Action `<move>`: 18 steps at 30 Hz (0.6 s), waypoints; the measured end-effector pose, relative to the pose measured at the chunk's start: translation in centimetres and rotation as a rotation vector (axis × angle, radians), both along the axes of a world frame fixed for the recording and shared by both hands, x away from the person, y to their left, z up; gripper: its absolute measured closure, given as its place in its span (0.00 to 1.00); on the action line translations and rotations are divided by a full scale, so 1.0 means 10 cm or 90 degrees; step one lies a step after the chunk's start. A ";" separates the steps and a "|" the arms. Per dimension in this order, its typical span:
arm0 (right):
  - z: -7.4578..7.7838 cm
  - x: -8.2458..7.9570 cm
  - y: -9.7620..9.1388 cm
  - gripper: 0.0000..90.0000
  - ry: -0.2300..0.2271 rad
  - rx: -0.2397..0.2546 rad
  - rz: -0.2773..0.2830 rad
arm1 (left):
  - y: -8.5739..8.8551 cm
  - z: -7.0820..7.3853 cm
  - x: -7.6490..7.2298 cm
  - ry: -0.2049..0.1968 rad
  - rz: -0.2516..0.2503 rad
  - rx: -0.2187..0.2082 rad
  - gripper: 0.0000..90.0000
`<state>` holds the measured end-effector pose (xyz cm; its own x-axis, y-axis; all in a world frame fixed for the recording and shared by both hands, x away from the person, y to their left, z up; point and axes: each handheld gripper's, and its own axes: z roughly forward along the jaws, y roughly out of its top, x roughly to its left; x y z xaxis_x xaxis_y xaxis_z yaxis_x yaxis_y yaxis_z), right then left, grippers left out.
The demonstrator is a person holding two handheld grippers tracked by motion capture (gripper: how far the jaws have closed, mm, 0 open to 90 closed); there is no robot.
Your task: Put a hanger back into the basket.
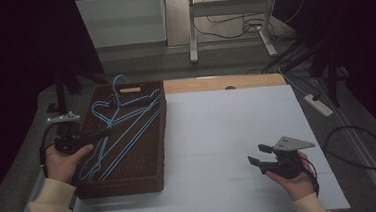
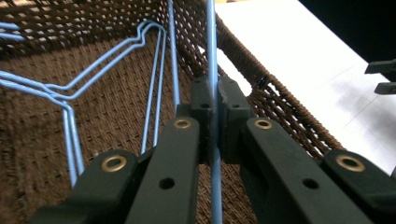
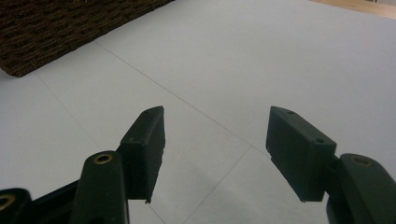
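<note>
Several blue wire hangers [image 1: 118, 123] lie in a dark brown woven basket [image 1: 153, 176] at the table's left. My left gripper [image 1: 106, 132] reaches over the basket's left wall and is shut on the wire of one blue hanger [image 2: 212, 56], which runs straight up between the two jaws in the left gripper view. Other hanger wires [image 2: 112, 53] rest on the basket floor [image 2: 112, 112] behind it. My right gripper [image 1: 259, 153] hovers open over the white tabletop [image 1: 227, 128] at the front right, with nothing between its fingers [image 3: 144, 149].
The basket's right wall [image 2: 280, 102] separates the hangers from the white table surface [image 3: 224, 56]. A corner of the basket [image 3: 42, 28] lies far left of the right gripper. A power strip [image 1: 318, 104] and cables lie on the floor beyond the table's right edge.
</note>
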<state>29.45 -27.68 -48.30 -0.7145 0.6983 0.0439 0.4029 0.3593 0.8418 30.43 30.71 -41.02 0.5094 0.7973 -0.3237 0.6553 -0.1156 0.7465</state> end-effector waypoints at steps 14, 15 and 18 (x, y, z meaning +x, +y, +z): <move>0.00 -0.01 0.01 0.43 -0.001 -0.008 0.000 | 0.02 -0.33 0.21 0.079 0.016 0.003 0.96; 0.00 0.00 0.01 0.43 -0.001 -0.009 0.001 | 0.04 -0.36 0.22 0.093 0.039 0.026 0.96; -0.01 0.00 0.01 0.43 0.001 -0.010 0.002 | 0.06 -0.41 0.23 0.108 0.071 0.081 0.96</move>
<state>29.45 -27.55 -48.36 -0.7164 0.6969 0.0344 0.4034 0.3734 0.8354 32.73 31.27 -45.15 0.3630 0.8852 -0.2910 0.7842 -0.1215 0.6085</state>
